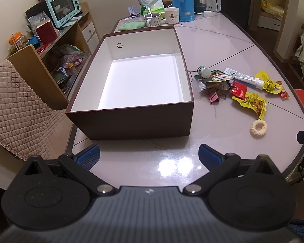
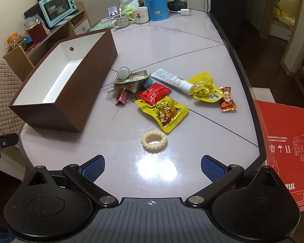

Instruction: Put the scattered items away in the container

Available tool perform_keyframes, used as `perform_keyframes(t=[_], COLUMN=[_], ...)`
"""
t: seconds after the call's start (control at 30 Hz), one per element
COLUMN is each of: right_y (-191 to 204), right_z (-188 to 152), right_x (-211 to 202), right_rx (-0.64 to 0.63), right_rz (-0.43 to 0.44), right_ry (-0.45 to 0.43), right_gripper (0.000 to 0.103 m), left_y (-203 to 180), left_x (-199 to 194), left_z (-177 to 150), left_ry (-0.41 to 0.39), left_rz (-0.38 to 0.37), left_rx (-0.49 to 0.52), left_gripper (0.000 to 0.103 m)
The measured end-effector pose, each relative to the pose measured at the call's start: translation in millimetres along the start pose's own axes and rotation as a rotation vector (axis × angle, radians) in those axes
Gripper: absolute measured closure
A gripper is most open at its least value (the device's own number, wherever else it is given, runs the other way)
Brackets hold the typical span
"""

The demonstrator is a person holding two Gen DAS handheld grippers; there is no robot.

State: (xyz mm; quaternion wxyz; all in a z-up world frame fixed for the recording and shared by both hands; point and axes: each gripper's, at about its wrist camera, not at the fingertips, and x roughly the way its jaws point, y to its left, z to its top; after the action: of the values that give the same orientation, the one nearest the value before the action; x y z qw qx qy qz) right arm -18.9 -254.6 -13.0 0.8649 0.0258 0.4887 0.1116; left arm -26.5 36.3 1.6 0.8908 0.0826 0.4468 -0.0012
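A brown box [image 1: 131, 119] [image 2: 95, 64] with a white inside stands open on the table, with nothing in it. To its right lie scattered items: a cream hair tie [image 1: 258, 128] [image 2: 154, 141], yellow snack packets [image 2: 164, 112] [image 1: 253, 102], a red packet [image 2: 154, 93], a white tube [image 2: 172, 80] [image 1: 247, 78], a small round jar [image 2: 123, 73] [image 1: 203, 71], a pink binder clip [image 2: 121, 99] and a small red sweet packet [image 2: 228, 99]. My left gripper [image 1: 150, 156] hangs open before the box. My right gripper [image 2: 153, 167] hangs open just short of the hair tie. Neither holds anything.
Two mugs [image 1: 162, 17], a blue flask [image 1: 182, 0], a green cloth [image 1: 131, 26] and a charger [image 1: 207, 13] stand at the table's far end. A shelf with a mint oven [image 1: 62, 5] is on the left, a padded chair [image 1: 16, 111] near it. A red carton [image 2: 287, 147] stands right of the table.
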Motion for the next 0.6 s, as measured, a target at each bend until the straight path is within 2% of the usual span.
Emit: perform_keyframes(t=[0.6], right_y=[-0.9], right_z=[4.9], right_x=[4.5], right_rx=[0.008], right_rz=[-0.011], right_ry=[-0.005], right_gripper=[0.000], left_y=[-7.4], left_x=[5.3], left_z=[5.6], left_ry=[0.012], left_rz=[-0.012], left_rx=[0.012], left_gripper=[0.001])
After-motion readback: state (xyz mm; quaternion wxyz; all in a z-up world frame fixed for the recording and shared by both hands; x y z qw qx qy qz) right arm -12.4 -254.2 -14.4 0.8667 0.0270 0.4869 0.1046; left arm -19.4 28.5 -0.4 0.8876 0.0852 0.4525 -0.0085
